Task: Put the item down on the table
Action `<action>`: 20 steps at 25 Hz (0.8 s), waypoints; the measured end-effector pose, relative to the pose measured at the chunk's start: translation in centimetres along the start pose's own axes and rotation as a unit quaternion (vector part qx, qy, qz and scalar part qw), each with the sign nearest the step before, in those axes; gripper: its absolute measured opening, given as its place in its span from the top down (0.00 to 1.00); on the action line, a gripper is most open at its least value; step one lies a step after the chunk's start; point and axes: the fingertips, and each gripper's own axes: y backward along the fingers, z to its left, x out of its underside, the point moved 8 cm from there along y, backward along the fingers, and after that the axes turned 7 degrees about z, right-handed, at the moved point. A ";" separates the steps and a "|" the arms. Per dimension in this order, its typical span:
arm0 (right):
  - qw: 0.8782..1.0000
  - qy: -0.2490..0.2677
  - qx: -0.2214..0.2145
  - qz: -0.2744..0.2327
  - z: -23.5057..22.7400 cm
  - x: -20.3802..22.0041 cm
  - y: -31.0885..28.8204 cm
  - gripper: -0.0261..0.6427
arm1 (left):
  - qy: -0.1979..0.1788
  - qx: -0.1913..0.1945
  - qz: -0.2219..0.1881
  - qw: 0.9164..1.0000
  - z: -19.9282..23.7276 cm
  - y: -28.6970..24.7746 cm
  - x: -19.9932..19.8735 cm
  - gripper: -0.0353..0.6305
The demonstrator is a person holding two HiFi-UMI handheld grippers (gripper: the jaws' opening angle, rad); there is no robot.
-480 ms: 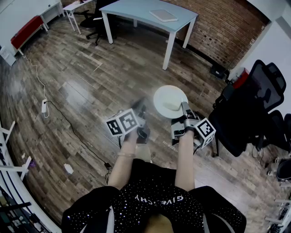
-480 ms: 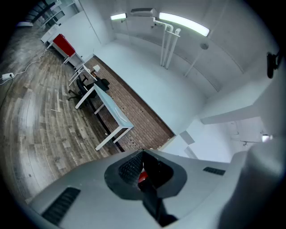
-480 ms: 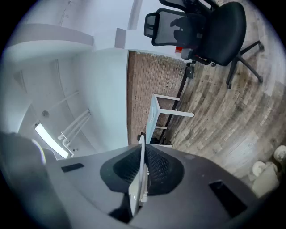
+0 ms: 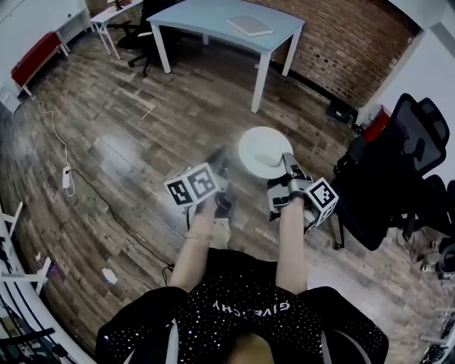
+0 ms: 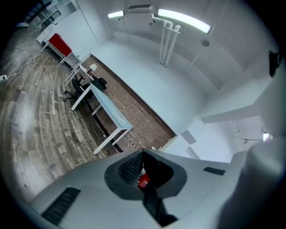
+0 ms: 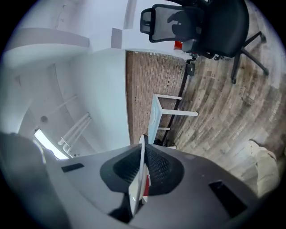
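A round white plate (image 4: 261,150) hangs over the wooden floor, gripped at its near rim by my right gripper (image 4: 288,165), which is shut on it. In the right gripper view the plate (image 6: 141,167) shows edge-on, pinched between the dark pads. My left gripper (image 4: 220,165) hovers just left of the plate, jaws pressed together with nothing between them. The left gripper (image 5: 142,154) points toward the light blue table (image 5: 107,112). That table (image 4: 213,17) stands across the room, with a flat pale slab (image 4: 249,25) lying on its top.
A black office chair (image 4: 402,153) stands close on the right, with a red object (image 4: 375,122) behind it. A brick wall (image 4: 341,43) runs behind the table. A white cable (image 4: 58,146) trails over the floor at left. Dark chairs (image 4: 138,35) sit by the table's left end.
Both grippers and the plate have edged slightly upward in the head view. The right gripper still holds the plate and the left stays shut.
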 end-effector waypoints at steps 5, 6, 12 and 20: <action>1.000 -0.008 -0.018 -0.011 1.3 -2.4 -5.4 0.92 | -0.014 0.010 0.005 1.000 0.9 -4.7 -4.6 0.93; 1.000 -0.008 -0.018 -0.012 1.7 -2.6 -6.5 0.92 | -0.015 0.012 0.006 1.000 1.2 -5.5 -5.4 0.93; 1.000 -0.008 -0.021 -0.008 3.1 -4.1 -12.7 0.92 | -0.014 0.013 0.011 1.000 3.0 -10.5 -10.5 0.93; 1.000 0.001 -0.025 -0.014 3.7 -6.0 -20.1 0.92 | -0.014 0.029 0.011 0.999 5.7 -16.4 -16.4 0.93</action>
